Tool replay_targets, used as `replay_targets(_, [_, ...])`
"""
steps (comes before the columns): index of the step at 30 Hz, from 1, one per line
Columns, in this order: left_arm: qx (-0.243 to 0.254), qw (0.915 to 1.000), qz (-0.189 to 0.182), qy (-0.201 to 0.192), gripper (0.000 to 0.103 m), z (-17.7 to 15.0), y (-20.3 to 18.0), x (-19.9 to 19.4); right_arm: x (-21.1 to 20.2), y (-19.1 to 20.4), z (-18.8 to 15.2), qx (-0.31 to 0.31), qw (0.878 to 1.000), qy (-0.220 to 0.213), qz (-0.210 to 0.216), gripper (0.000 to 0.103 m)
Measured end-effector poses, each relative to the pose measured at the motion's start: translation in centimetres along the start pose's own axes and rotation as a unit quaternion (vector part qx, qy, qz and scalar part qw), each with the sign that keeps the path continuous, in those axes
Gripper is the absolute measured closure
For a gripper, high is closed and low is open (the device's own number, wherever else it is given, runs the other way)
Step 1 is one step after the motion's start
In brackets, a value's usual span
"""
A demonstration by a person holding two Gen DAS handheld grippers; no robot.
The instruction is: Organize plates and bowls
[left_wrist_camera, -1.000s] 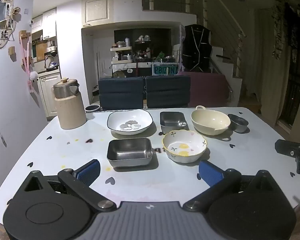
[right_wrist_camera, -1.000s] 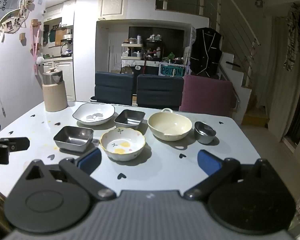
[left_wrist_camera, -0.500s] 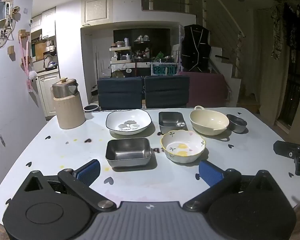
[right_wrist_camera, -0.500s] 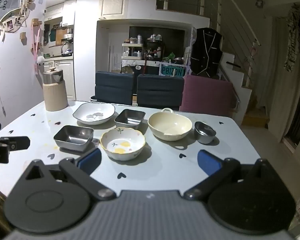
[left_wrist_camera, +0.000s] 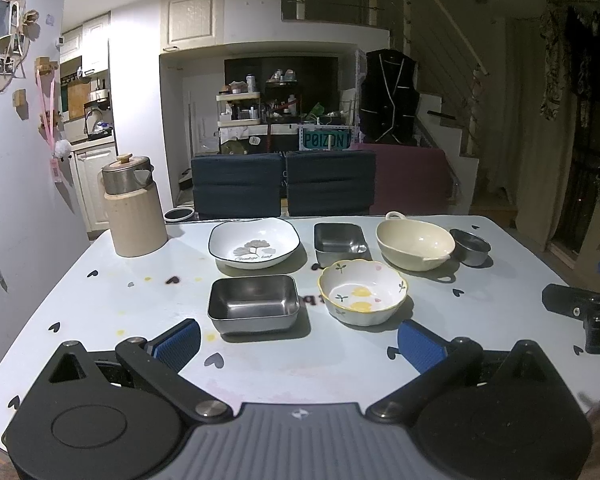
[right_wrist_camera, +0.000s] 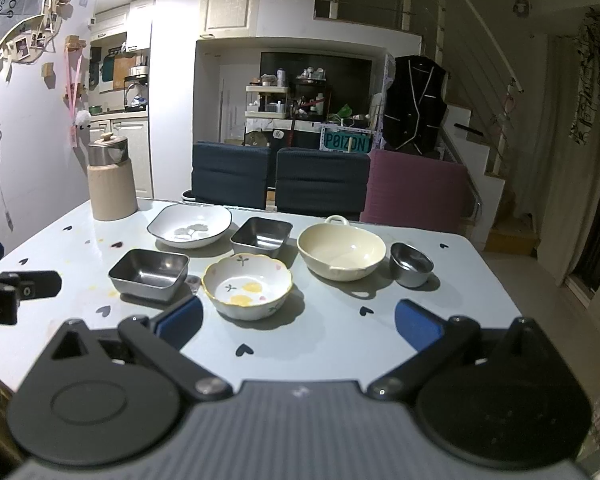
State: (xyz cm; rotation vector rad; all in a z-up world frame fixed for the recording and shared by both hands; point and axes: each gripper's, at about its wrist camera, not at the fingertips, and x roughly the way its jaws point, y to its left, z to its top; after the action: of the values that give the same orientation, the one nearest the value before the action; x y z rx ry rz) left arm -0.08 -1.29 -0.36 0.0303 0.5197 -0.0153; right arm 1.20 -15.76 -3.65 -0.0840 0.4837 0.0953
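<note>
Six dishes sit mid-table, my claws spread and empty.

The steel tray (left_wrist_camera: pixel 253 304) lies long axis parallel to the near edge, beside the flowered bowl (left_wrist_camera: pixel 363 292); my left claw (left_wrist_camera: pixel 298 340) and right claw (right_wrist_camera: pixel 298 322) hover above the pale, heart-dotted table (left_wrist_camera: pixel 100 304), chairs (left_wrist_camera: pixel 236 186) behind.
</note>
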Motion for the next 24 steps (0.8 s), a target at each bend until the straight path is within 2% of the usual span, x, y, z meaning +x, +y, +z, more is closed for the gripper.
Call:
replay_targets(4, [-0.002, 1.0, -0.002, 0.001, 0.0, -0.3, -0.9, -0.5, 0.1, 0.1, -0.1, 0.0, 1.0, 0.003, 0.0, 0.0])
replay_targets(5, [-0.004, 1.0, -0.007, 0.002, 0.0, 0.0, 0.1, 0.0, 0.1, 0.1, -0.1, 0.0, 1.0, 0.004, 0.0, 0.0])
replay_targets(11, [-0.006, 0.9999, -0.012, 0.004, 0.0, 0.1, 0.6, -0.3, 0.2, 0.3, -0.2, -0.007, 1.0, 0.006, 0.007, 0.0])
replay_targets(24, [-0.007, 0.9999, -0.013, 0.006, 0.0, 0.2, 0.7, -0.2, 0.3, 0.1, 0.0, -0.007, 1.0, 0.011, 0.008, 0.0])
